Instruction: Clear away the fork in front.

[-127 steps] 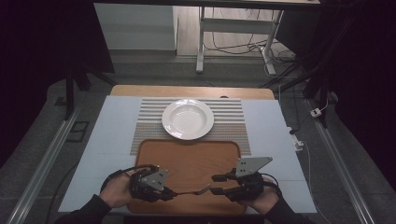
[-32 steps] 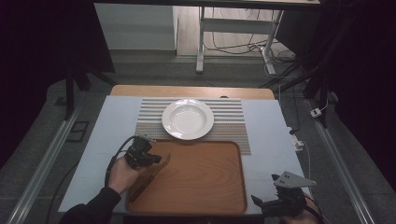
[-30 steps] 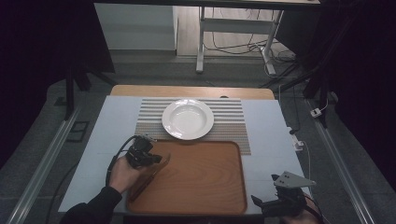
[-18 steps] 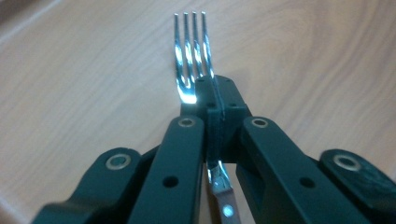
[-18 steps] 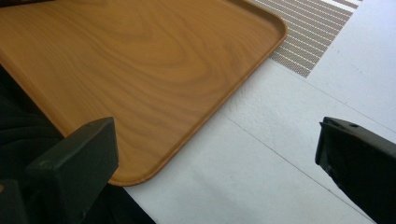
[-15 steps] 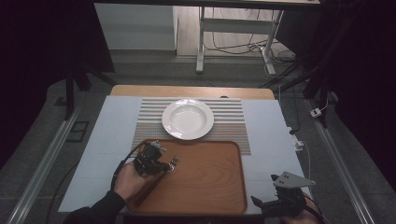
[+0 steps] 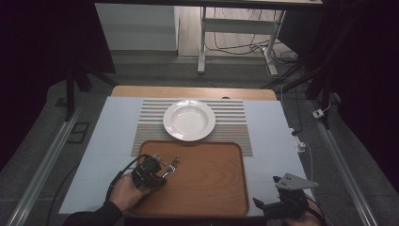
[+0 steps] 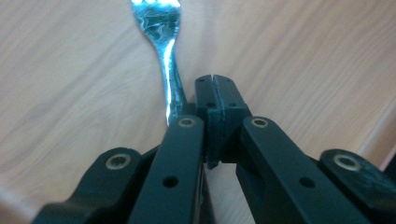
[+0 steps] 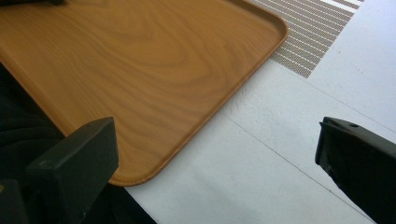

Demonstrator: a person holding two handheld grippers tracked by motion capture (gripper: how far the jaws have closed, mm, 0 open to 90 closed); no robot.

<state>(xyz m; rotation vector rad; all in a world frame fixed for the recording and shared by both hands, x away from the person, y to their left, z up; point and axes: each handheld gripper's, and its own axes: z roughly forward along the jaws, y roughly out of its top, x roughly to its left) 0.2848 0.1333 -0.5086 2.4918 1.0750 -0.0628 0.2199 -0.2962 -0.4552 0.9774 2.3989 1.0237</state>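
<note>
A metal fork (image 7: 172, 166) hangs over the left part of the wooden tray (image 7: 211, 183), tines pointing away toward the plate. My left gripper (image 7: 160, 174) is shut on its handle. In the left gripper view the jaws meet at the left gripper's tips (image 8: 215, 81) and the fork (image 8: 161, 28) runs out past the left jaw above the tray's wood. My right gripper (image 7: 261, 206) rests at the table's near right, beside the tray's near right corner. In the right gripper view the right gripper (image 9: 215, 140) stands open and holds nothing, with the tray (image 9: 140, 56) to its left.
A white plate (image 7: 189, 120) sits on a striped placemat (image 7: 235, 127) just beyond the tray. The placemat's corner (image 9: 313, 28) shows in the right gripper view. A pale blue cover (image 7: 108, 136) spreads over the table. Cables and a table frame lie on the floor behind.
My left gripper has swung right from the tray's left edge to over the tray, carrying the fork. The right gripper has stayed at the near right corner.
</note>
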